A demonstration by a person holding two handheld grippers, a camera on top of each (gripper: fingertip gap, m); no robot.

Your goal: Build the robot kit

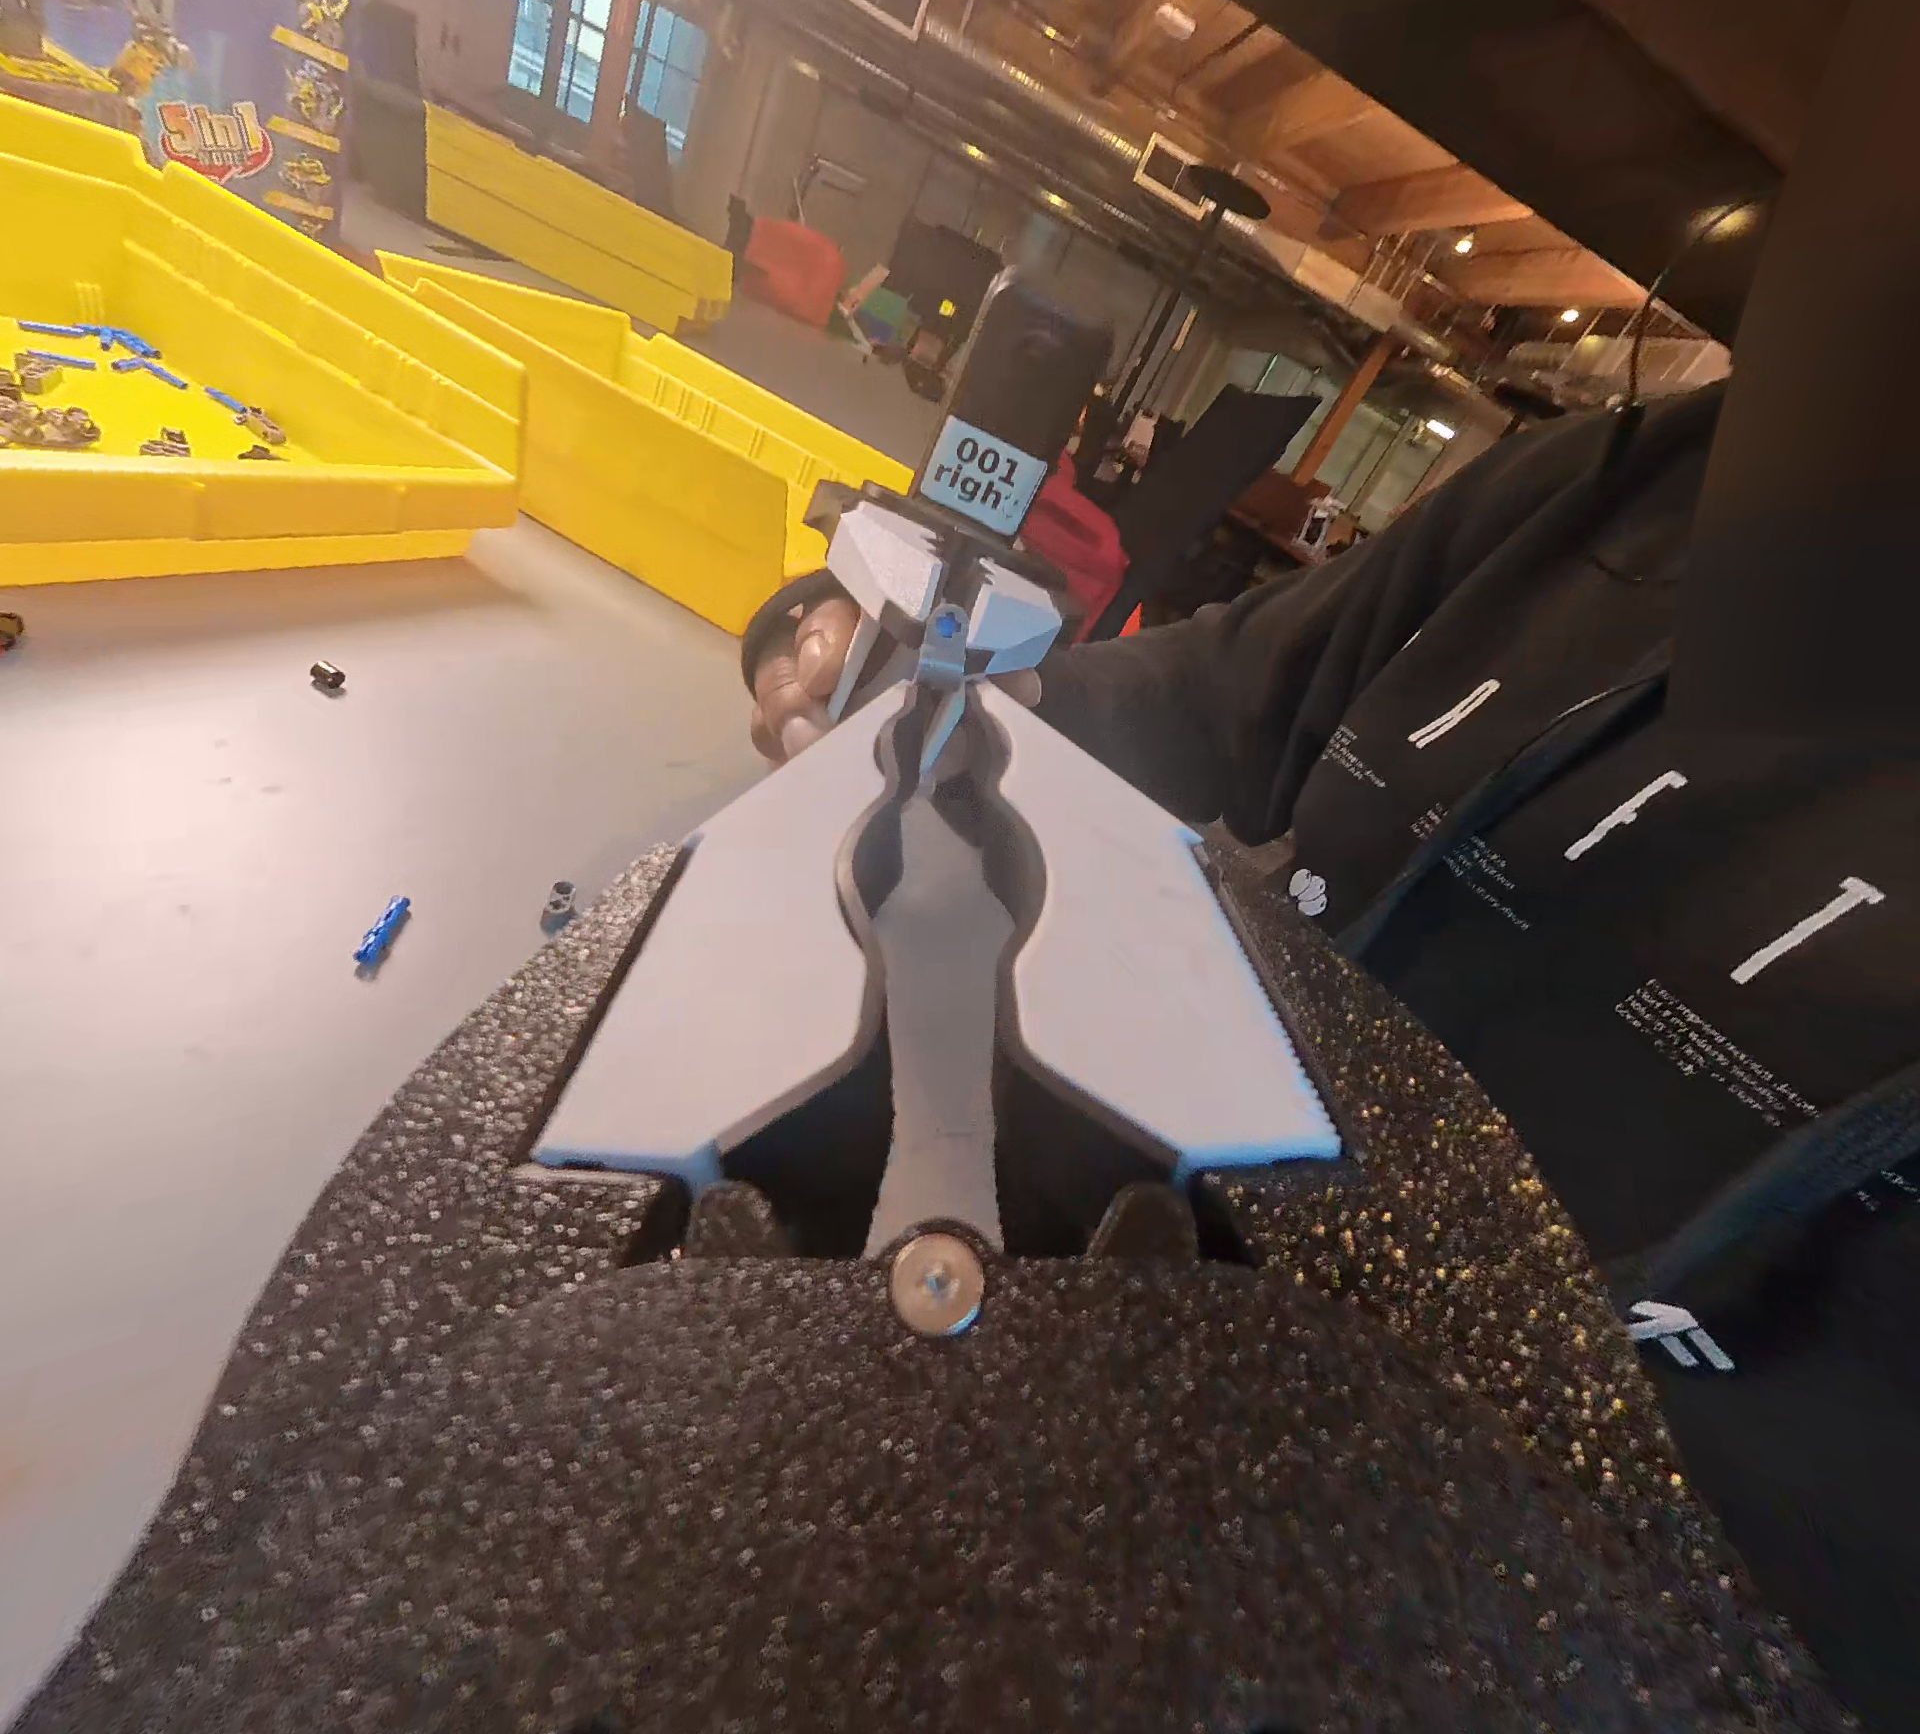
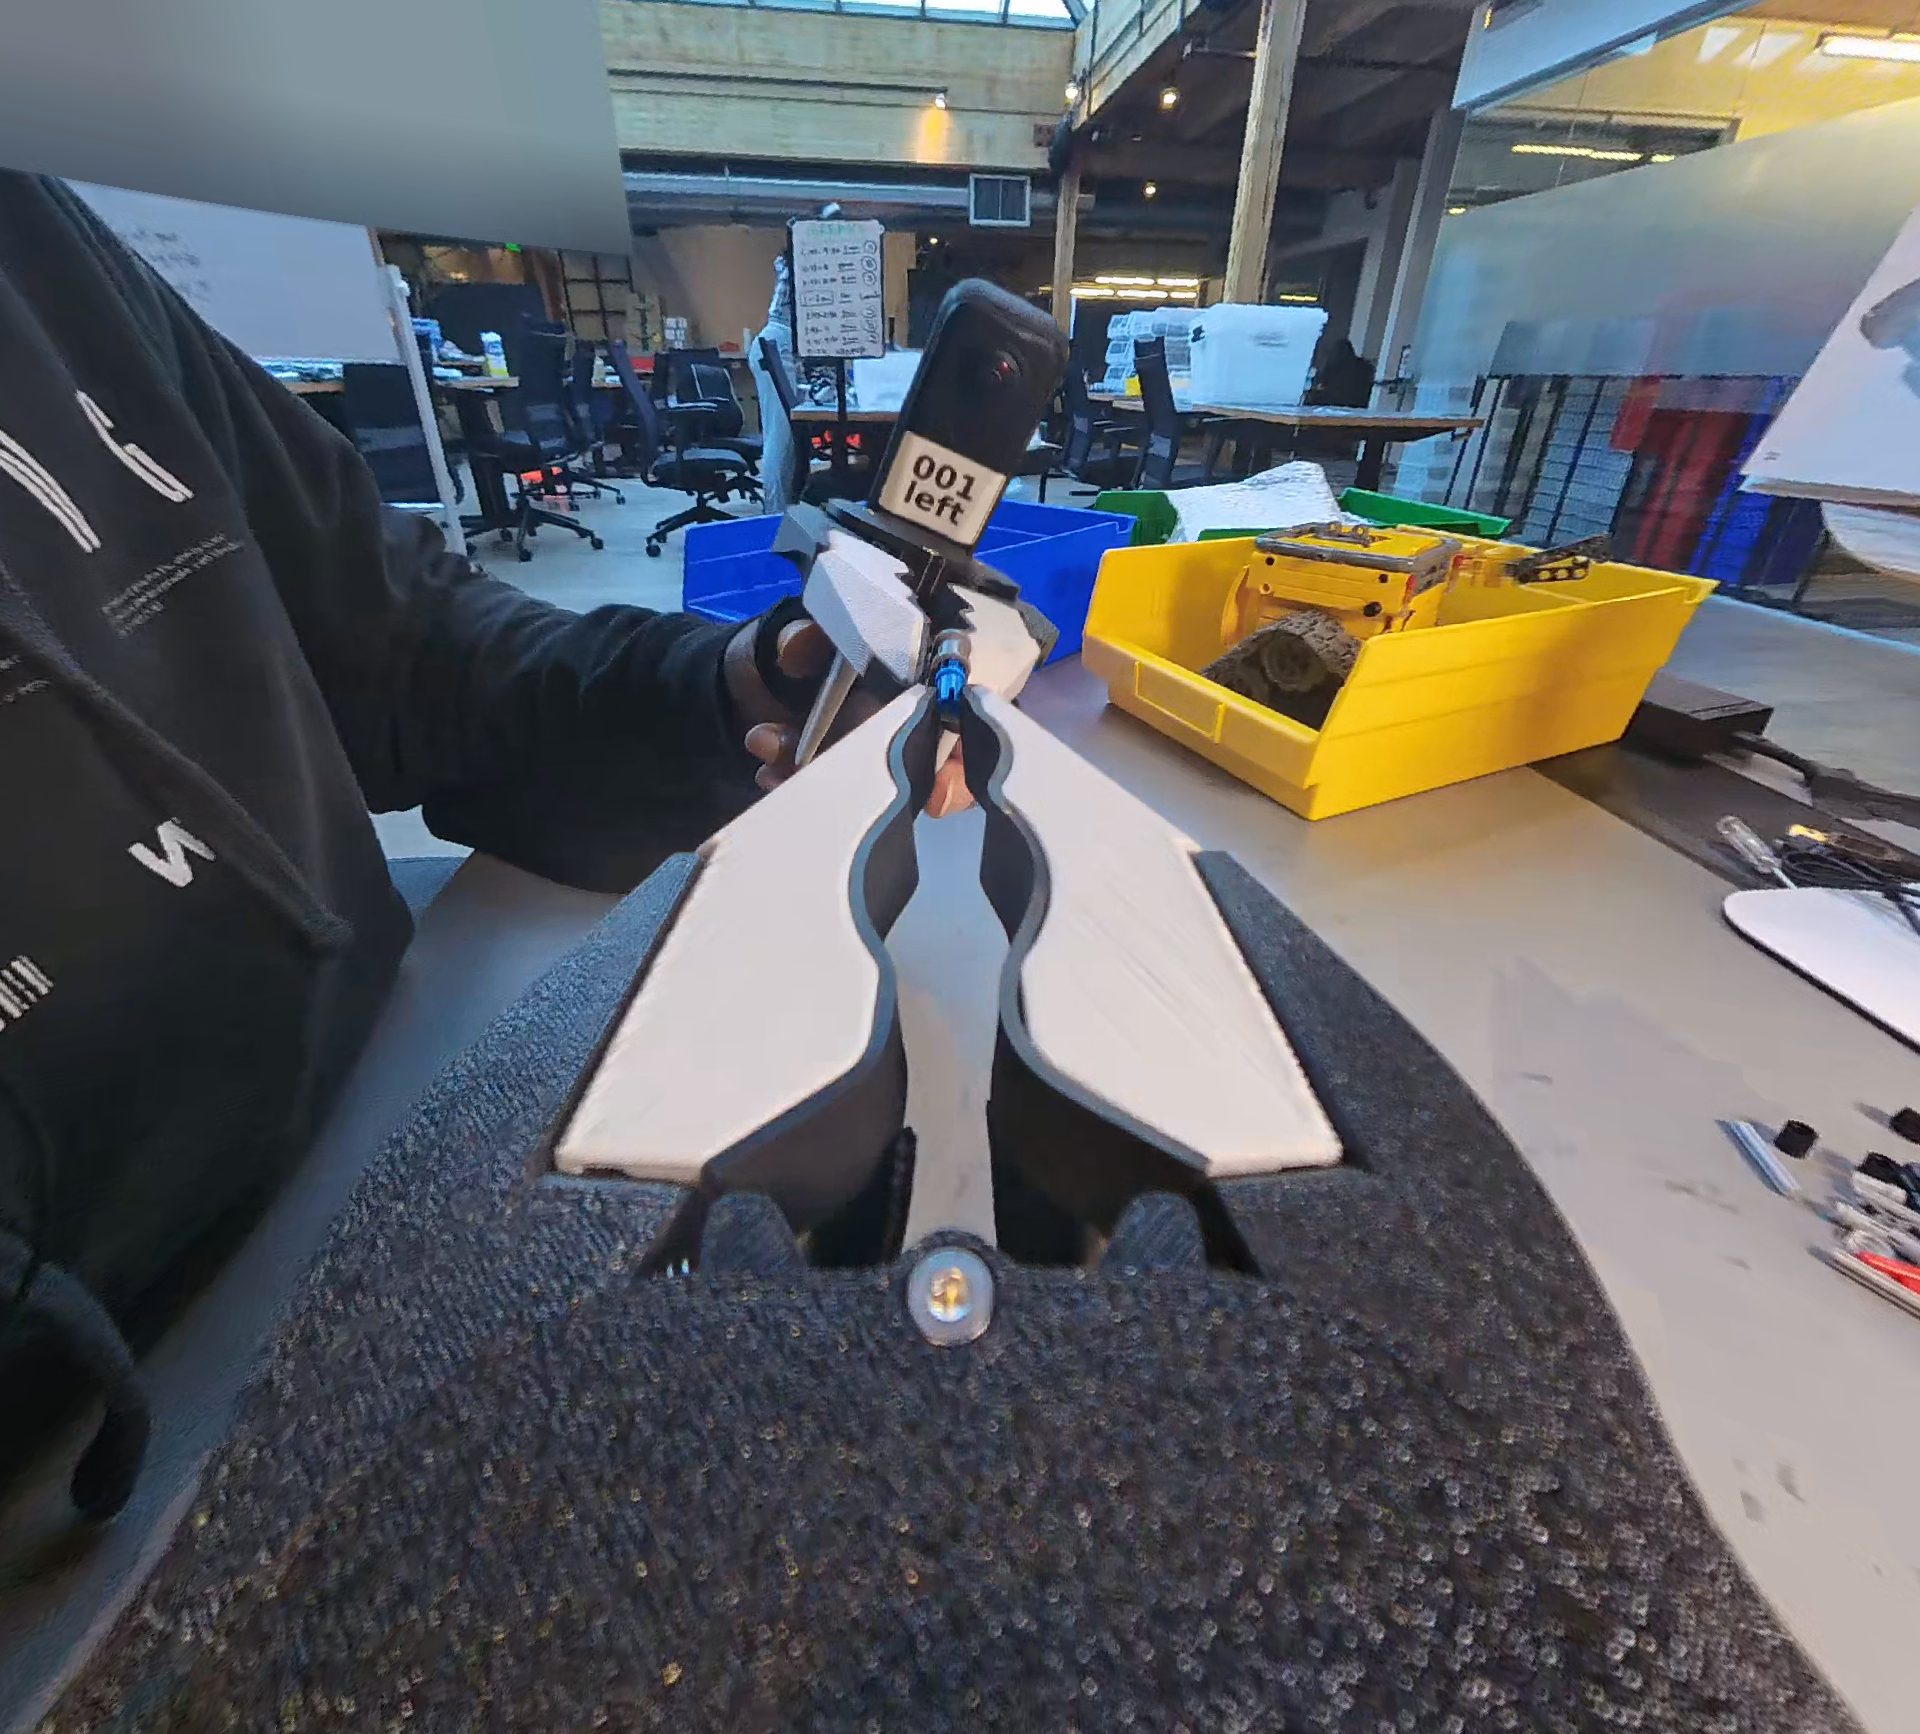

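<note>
The left hand-held gripper and right hand-held gripper meet tip to tip above the bench. Each is clamped on the same small piece, a grey connector with a blue pin. Each carries one printed label. Only the left view shows a blue pin on the bench and the kit box. Only the right view shows one yellow bin beside the grippers, holding a yellow tracked robot.

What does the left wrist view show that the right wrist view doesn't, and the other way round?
Only the left wrist view shows the shallow yellow tray of small blue and dark parts, the printed box behind it, and a loose blue pin on the table.

Only the right wrist view shows the yellow bin holding a yellow tracked robot, the blue bin and office chairs.

Both show the grey table, the person's black sleeve, and the left gripper and right gripper meeting tip to tip, jaws pinching a small grey and blue piece.
</note>
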